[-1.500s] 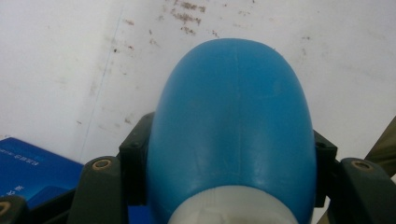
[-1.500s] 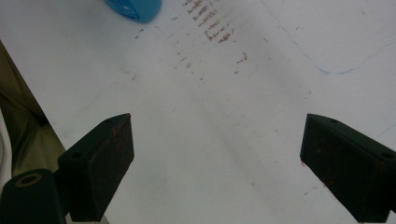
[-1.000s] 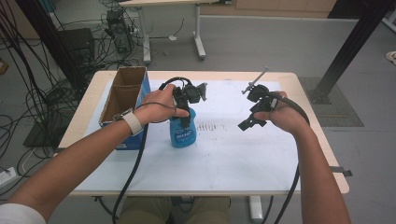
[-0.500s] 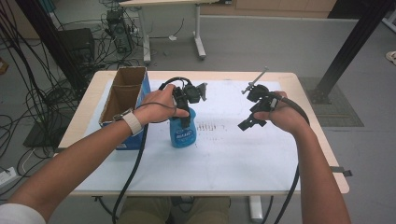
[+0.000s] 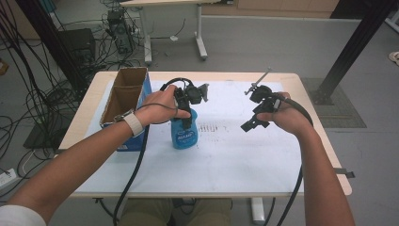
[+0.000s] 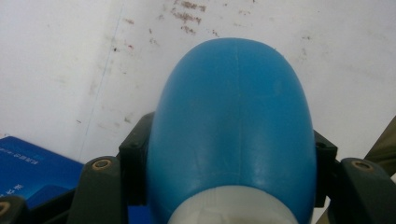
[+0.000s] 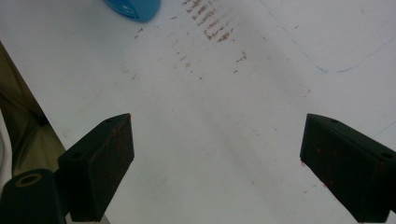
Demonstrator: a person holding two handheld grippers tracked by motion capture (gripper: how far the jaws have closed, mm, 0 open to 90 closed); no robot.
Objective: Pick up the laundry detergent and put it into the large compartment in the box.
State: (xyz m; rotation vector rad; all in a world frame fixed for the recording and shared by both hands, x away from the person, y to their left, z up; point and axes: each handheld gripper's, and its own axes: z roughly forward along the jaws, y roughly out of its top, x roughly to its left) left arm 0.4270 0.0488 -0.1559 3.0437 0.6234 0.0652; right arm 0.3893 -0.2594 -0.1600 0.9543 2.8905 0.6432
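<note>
right now, from the high view, your left claw [image 5: 189, 113] sits at the top of the blue bottle [image 5: 183, 133], which stands upright on the white sheet [image 5: 226, 155] covering the counter [image 5: 301, 80], a little left of its middle. just to the bottle's left stands the open cardboard box [image 5: 126, 96] with its blue side, close by the bottle, though you cannot tell whether they touch. your right claw [image 5: 250, 123] hangs above the sheet, well apart from the bottle, with your right hand [image 5: 287, 115] wrapped around its body. a patch of brown specks [image 5: 214, 127] marks the sheet between the bottle and that claw. cables trail from both claws off the near edge of the counter.

from the left gripper view, you are looking down the bottle's rounded blue shoulder [image 6: 233, 121], its white collar at the bottom edge. the jaws are clamped on it from both sides, the pads [image 6: 135, 163] pressed against the plastic. a corner of the blue box [image 6: 32, 163] lies at the lower left on the sheet.

from the right gripper view, your jaws stand wide apart with nothing between them, above the bare sheet [image 7: 219, 154]. the pads [image 7: 109, 158] carry rusty smudges. the bottle's base [image 7: 133, 9] peeks in at the top edge, beside the brown specks [image 7: 210, 25].
</note>
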